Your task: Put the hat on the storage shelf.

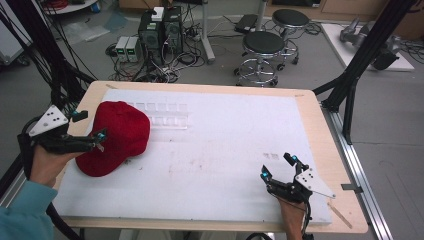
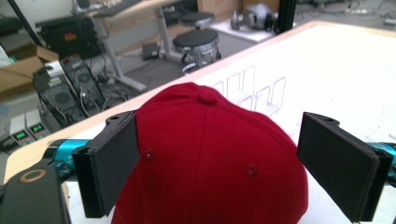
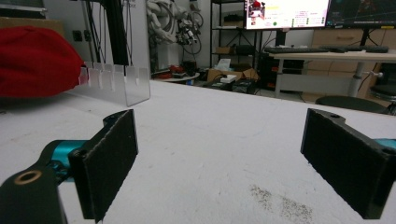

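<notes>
While both hands sit low at the near edge of the table [image 1: 320,125], the right gripper [image 1: 278,166] hangs over the white mat [image 1: 225,150] at the near right corner, jaws spread wide and nothing between them; its own view looks along bare mat with a dark speckled smudge [image 3: 280,203] just ahead. Over on the left, the left gripper [image 1: 88,125] is up against the near left side of the red cap [image 1: 117,137], jaws wide apart too, one above the cap's edge and one at its rim in the high view. From the left gripper view the cap [image 2: 210,158] bulges up between the two black jaws, the left one at or very near the fabric, the right one clear of it, so nothing is clamped. Just beyond the cap stands a clear plastic rack [image 1: 167,114], right beside the crown. Farther off, past the table, are two stools [image 1: 263,47] and computer towers [image 1: 160,30] on the floor.
</notes>
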{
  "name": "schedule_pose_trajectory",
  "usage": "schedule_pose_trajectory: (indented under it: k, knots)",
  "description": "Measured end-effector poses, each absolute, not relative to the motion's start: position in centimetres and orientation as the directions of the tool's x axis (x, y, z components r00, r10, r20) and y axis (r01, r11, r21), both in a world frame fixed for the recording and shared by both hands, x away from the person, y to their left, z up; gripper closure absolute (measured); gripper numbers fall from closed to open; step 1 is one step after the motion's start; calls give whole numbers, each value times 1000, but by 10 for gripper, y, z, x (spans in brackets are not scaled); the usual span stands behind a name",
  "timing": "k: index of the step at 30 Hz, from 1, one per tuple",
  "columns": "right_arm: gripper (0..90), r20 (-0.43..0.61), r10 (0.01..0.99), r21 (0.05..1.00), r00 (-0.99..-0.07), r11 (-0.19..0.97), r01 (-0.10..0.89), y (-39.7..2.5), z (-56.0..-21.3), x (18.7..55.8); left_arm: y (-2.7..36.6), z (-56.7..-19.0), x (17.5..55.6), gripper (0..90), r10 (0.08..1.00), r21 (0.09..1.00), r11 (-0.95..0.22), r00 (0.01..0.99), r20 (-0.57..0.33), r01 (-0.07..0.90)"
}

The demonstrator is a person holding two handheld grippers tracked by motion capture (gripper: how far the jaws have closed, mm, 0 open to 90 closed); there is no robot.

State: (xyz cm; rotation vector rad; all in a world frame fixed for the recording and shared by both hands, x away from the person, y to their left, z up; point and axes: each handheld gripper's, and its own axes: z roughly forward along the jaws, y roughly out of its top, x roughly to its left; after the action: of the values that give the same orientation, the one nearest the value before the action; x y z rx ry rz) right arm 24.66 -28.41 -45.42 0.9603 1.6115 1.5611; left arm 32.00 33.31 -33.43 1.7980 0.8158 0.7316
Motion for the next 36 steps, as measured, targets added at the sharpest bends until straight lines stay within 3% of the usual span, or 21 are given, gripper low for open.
schedule_pose_trajectory:
  k: [15,36]
  knots:
    - [100,17,872,999,-490,6,46,-284,-454,247,324,-341,350,137,795,876,-359,598,106,322]
    - [100,20,871,999,-490,5,48,-284,-454,246,314,-353,361,144,791,803,-452,590,160,389]
